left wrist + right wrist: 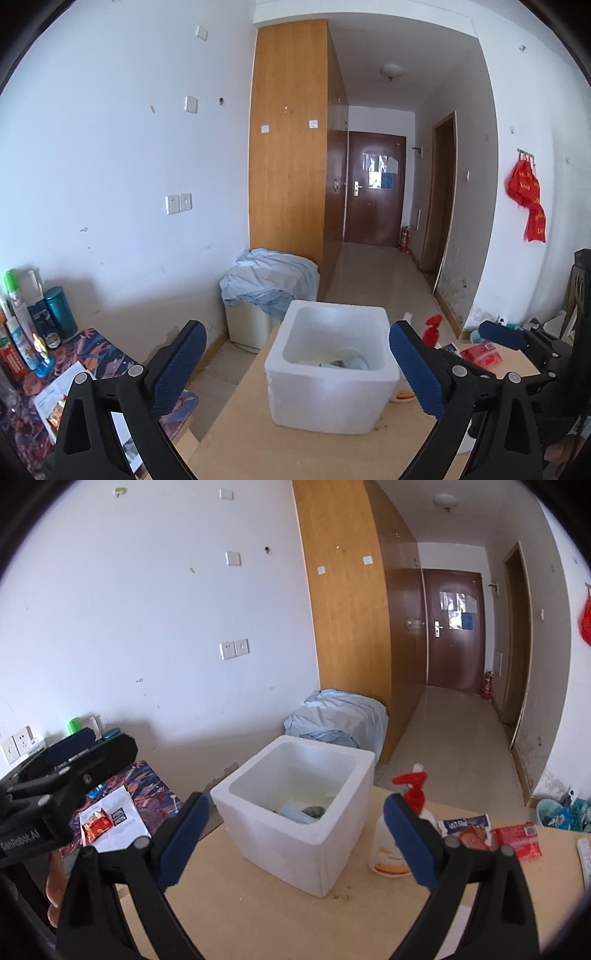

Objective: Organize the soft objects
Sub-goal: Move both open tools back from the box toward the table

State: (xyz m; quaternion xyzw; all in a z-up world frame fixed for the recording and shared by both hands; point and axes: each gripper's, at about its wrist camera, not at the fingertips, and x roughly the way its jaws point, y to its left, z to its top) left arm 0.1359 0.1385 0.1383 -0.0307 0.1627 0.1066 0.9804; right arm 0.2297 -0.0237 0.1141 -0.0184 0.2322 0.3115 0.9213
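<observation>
A white foam box (pixel 334 391) stands on the tan table (pixel 243 439); soft items lie at its bottom (pixel 345 362). It also shows in the right wrist view (pixel 295 830), with bluish and grey soft things inside (pixel 304 812). My left gripper (pixel 295 365) is open and empty, held in front of the box. My right gripper (pixel 295 834) is open and empty, also facing the box. Red packets (pixel 517 838) lie on the table to the right.
A pump bottle with a red top (pixel 410 823) stands right of the box. A patterned side surface (pixel 107 365) at the left holds bottles, cans and papers. A cloth-covered bin (pixel 269 288) stands beyond the table beside a wooden wardrobe (pixel 291 147).
</observation>
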